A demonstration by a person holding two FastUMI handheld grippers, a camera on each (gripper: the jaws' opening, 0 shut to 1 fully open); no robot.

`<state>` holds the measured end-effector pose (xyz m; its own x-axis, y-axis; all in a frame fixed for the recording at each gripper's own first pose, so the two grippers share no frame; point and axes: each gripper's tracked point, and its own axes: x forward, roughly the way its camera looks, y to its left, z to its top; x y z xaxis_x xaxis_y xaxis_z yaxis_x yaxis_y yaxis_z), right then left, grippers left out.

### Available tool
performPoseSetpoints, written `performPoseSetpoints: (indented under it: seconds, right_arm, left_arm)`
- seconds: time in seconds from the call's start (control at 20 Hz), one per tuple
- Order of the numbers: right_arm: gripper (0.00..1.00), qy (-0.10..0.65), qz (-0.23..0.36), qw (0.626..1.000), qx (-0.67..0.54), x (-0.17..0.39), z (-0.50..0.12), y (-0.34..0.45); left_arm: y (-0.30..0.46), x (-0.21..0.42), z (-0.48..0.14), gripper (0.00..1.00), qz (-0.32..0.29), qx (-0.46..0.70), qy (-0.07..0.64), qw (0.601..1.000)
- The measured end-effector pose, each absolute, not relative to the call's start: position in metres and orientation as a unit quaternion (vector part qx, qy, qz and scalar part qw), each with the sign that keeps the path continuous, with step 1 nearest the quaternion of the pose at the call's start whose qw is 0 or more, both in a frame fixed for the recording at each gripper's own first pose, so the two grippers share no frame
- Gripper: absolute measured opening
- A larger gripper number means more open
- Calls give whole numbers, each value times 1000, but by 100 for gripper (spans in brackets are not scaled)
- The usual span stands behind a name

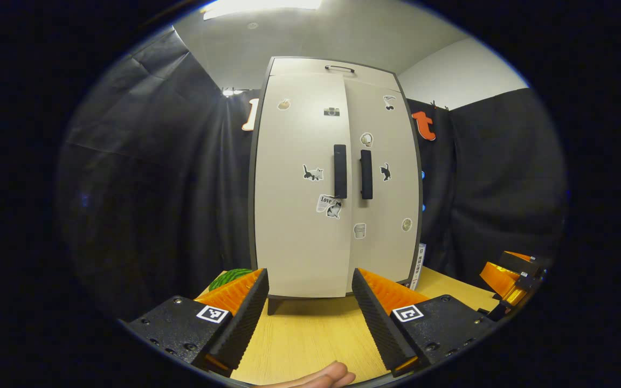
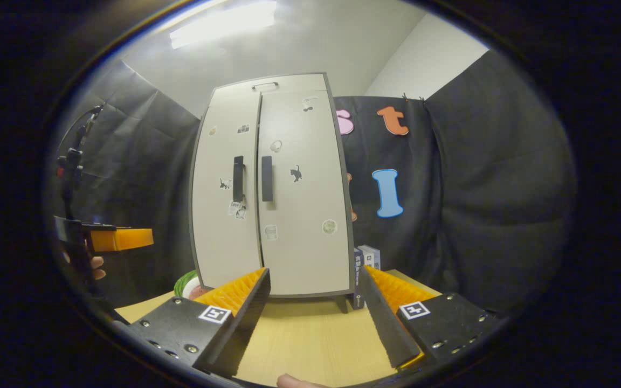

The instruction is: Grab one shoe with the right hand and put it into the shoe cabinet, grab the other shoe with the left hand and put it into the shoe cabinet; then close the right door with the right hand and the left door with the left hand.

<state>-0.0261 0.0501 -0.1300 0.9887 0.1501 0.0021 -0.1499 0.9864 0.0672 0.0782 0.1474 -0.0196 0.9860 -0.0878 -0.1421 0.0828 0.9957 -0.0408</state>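
— Where does the tall beige two-door shoe cabinet (image 1: 337,178) stand?

— Straight ahead of both pairs of jaws, on the light wooden table (image 1: 310,334), both doors shut, black bar handles (image 1: 340,171) side by side.

— And the grippers?

— The left gripper (image 1: 310,302) and right gripper (image 2: 316,302) each gape wide, holding nothing. A striped green object (image 1: 229,277) sits just beyond the left one's left finger.
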Motion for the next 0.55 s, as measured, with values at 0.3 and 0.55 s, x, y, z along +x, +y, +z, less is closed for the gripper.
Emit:
performPoseSetpoints:
  seconds: [0.3, 0.55]
  right_arm:
    - [98, 7, 86, 996, 25, -21, -134, 57]
    - [98, -5, 102, 994, 28, -25, -127, 59]
  left_arm:
    - [139, 88, -7, 94, -58, -25, 26, 998]
    - [127, 85, -4, 94, -84, -42, 20, 995]
